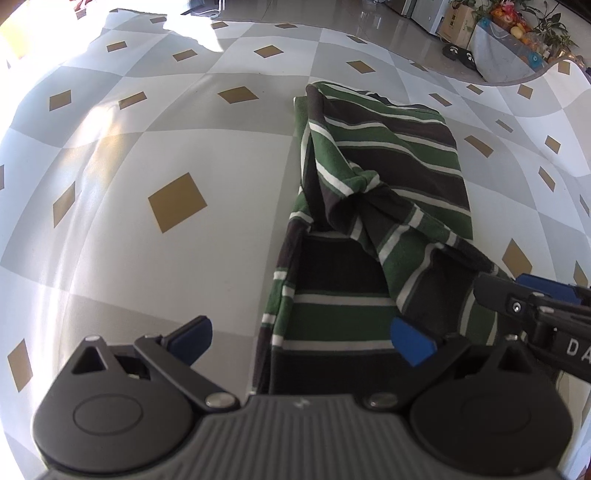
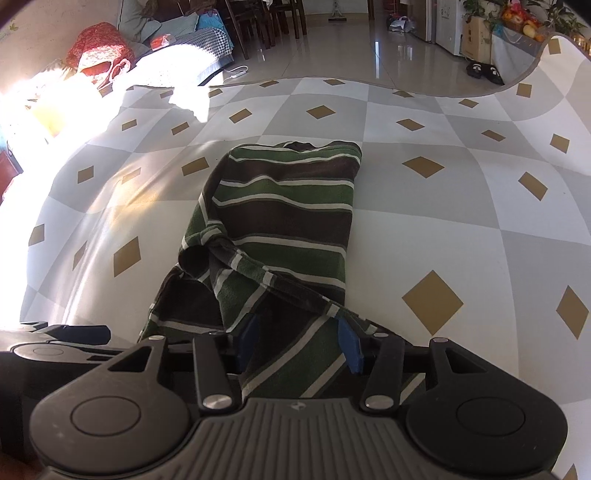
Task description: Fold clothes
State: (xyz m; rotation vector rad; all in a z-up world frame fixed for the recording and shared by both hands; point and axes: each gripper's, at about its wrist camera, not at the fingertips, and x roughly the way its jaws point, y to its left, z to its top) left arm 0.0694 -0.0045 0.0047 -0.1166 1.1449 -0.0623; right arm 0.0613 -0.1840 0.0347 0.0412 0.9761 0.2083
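Note:
A green, brown and white striped garment (image 1: 388,155) (image 2: 288,206) lies folded lengthwise on the checked tablecloth (image 1: 177,258) (image 2: 461,236). One sleeve or flap runs diagonally across it from a bunched twist toward my right gripper. My right gripper (image 2: 299,343) (image 1: 517,302) sits at the near right corner with that striped flap passing between its blue pads (image 2: 352,347); the jaws stand apart and do not pinch the cloth. My left gripper (image 1: 301,339) hovers wide open over the garment's near left edge, with nothing clamped.
The table's curved far edge (image 2: 369,79) drops to a shiny tiled floor. Beyond it stand dark chairs (image 2: 266,22), a cardboard box (image 2: 476,37), plants with fruit (image 2: 524,18) and slippers (image 2: 484,70). Red cloth (image 2: 99,44) lies far left in sun glare.

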